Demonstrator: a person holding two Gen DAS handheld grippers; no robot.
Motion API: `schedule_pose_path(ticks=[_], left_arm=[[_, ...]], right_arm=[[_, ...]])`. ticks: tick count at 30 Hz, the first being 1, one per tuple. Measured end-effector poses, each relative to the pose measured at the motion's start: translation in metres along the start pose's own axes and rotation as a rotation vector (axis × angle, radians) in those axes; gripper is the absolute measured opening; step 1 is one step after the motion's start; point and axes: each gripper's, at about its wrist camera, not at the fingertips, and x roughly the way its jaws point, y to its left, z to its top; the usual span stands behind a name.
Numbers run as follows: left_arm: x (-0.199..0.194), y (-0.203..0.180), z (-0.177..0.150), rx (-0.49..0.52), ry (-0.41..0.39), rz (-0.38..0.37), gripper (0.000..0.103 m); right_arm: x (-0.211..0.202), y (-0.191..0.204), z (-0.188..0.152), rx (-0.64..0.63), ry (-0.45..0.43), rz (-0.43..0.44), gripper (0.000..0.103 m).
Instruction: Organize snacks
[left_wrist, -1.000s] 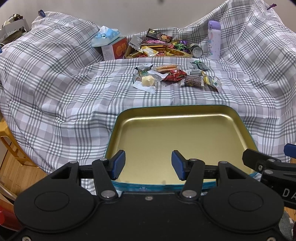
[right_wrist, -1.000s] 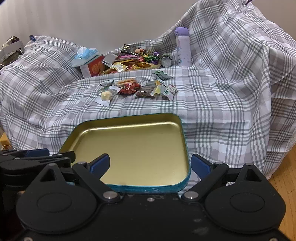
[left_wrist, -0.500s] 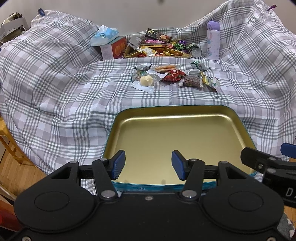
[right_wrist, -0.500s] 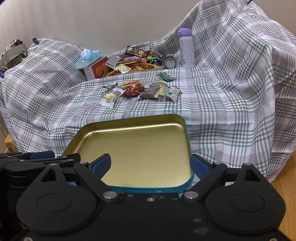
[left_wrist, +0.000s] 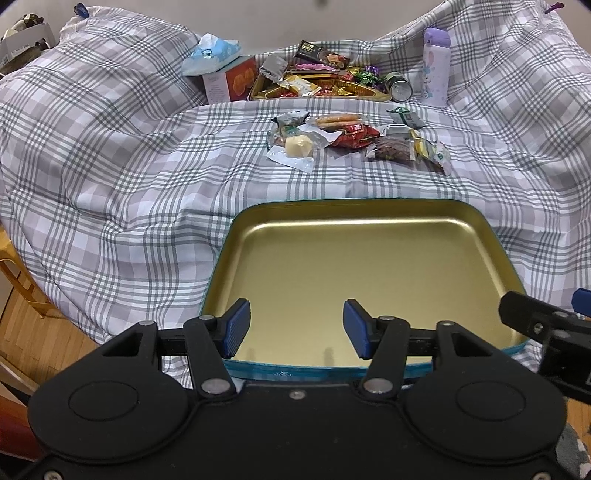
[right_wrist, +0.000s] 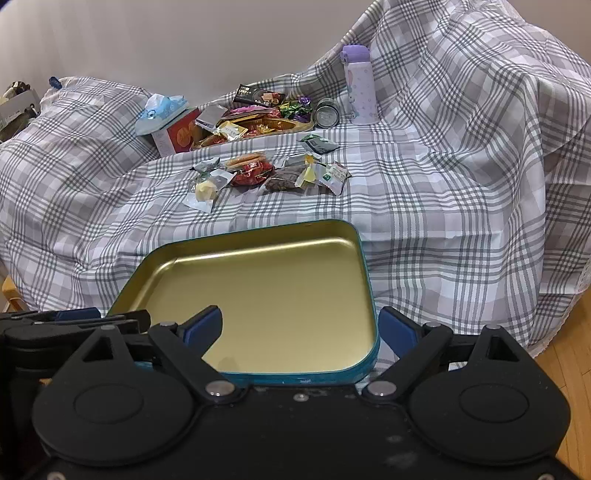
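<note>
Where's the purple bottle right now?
In both wrist views the purple bottle stands upright at the far right of the plaid cloth, just right of the small tin can.

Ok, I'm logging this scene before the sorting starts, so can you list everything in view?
tin tray: one, gold inside with teal rim, empty, nearest the camera on the cloth.
loose snack packets: a cluster, count unclear, mixed colours, mid-cloth beyond the tin tray.
snack tray: one, gold, heaped with wrapped sweets, at the back.
tissue box: one, orange and white with a blue pack on top, left of the snack tray.
can: one, metallic, lying right of the snack tray.
bottle: one, lilac, upright at the back right.
checked cloth: one, grey and white, under everything.
left gripper: black with blue pads, open above the tin tray's near edge.
right gripper: same, open at the tin tray's right corner.
</note>
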Motion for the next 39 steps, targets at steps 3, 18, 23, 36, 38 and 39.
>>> schedule_pose_path(ticks=[3, 18, 23, 36, 38, 39], left_arm=[[0.002, 0.000, 0.002, 0.009, -0.005, 0.013, 0.060], [0.028, 0.000, 0.033, 0.072, -0.001, -0.024, 0.060], [0.042, 0.008, 0.057, 0.058, -0.037, -0.024, 0.060], [0.113, 0.018, 0.109, 0.017, 0.040, -0.037, 0.060], [0.120, 0.017, 0.113, 0.020, 0.045, -0.035, 0.060], [0.124, 0.016, 0.114, 0.023, 0.046, -0.035, 0.060]], right_arm=[[0.004, 0.002, 0.002, -0.007, 0.009, 0.005, 0.099], [0.037, 0.012, 0.050, -0.067, 0.004, 0.031, 0.092], [0.062, 0.011, 0.078, -0.064, 0.001, 0.044, 0.086], [0.158, -0.026, 0.139, 0.038, 0.054, 0.000, 0.062], [0.172, -0.034, 0.146, 0.053, 0.064, -0.006, 0.048], [0.179, -0.037, 0.150, 0.056, 0.066, -0.013, 0.045]])
